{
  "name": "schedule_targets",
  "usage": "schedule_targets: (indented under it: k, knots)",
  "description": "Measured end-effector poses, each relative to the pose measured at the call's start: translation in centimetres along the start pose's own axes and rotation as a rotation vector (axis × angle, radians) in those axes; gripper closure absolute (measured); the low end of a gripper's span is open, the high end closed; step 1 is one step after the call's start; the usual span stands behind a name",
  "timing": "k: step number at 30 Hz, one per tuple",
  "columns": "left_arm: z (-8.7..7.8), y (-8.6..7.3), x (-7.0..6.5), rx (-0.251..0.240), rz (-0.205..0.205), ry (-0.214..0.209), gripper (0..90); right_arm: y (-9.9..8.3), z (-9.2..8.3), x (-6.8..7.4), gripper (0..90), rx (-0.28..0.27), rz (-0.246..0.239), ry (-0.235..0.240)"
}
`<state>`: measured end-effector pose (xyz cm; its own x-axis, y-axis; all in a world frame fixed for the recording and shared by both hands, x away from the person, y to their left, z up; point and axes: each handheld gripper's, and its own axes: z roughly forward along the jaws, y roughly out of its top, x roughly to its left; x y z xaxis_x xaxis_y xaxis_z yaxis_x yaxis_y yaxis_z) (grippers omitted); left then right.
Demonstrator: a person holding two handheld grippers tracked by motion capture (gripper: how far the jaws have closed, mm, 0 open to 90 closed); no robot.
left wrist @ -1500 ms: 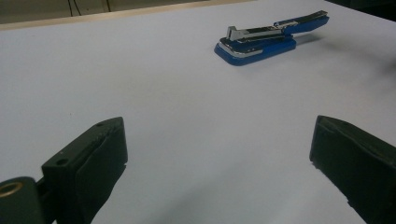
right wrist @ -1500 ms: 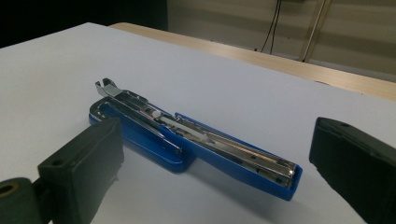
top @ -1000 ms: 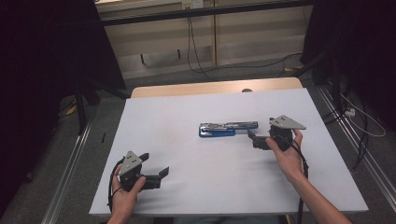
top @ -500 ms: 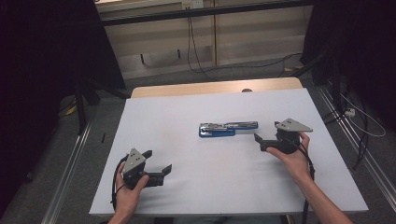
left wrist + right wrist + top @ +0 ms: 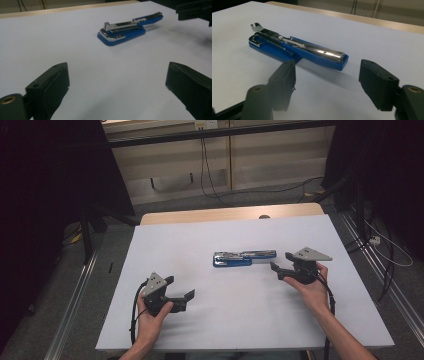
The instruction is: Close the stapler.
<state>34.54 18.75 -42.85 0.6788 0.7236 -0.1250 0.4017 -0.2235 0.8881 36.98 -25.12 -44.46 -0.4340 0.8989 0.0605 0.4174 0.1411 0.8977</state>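
Observation:
A blue stapler with a chrome magazine lies unfolded flat near the middle of the white table top. My right gripper sits just right of its far end, pointing at it. Its jaws have just been closing but stand apart, with nothing between them. In the right gripper view the stapler lies just beyond the right gripper. My left gripper rests at the front left, open and empty. In the left gripper view the stapler lies well ahead of the left gripper.
The white sheet covers a wooden table whose bare strip shows at the far edge. Cables run over the floor behind, and metal rails flank the table. The other gripper's jaws show at the left gripper view's top right.
My left gripper has slid to the right, toward the table's middle. The right gripper's jaws stand narrower than before, and it has eased slightly right, off the stapler's end.

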Motion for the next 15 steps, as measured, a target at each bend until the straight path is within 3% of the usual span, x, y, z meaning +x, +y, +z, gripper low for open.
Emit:
schedule_targets:
  k: [3,6,10,15]
  knots:
    - [0.5,0.2,-0.1,0.002,0.004,-0.019,4.6,0.0,0.0,0.0,38.9,0.01,-0.009,0.008]
    - [1.2,0.7,-0.4,-0.007,0.017,-0.027,4.6,0.1,-0.1,-0.1,49.9,0.002,-0.014,-0.017]
    - [2.3,1.6,-0.9,-0.01,0.062,0.0,4.5,0.0,-0.2,-0.4,64.6,0.007,0.0,0.015]
    - [3.6,2.4,-1.1,-0.02,0.043,-0.01,3.4,-0.1,0.1,-0.5,79.8,0.017,-0.015,0.029]
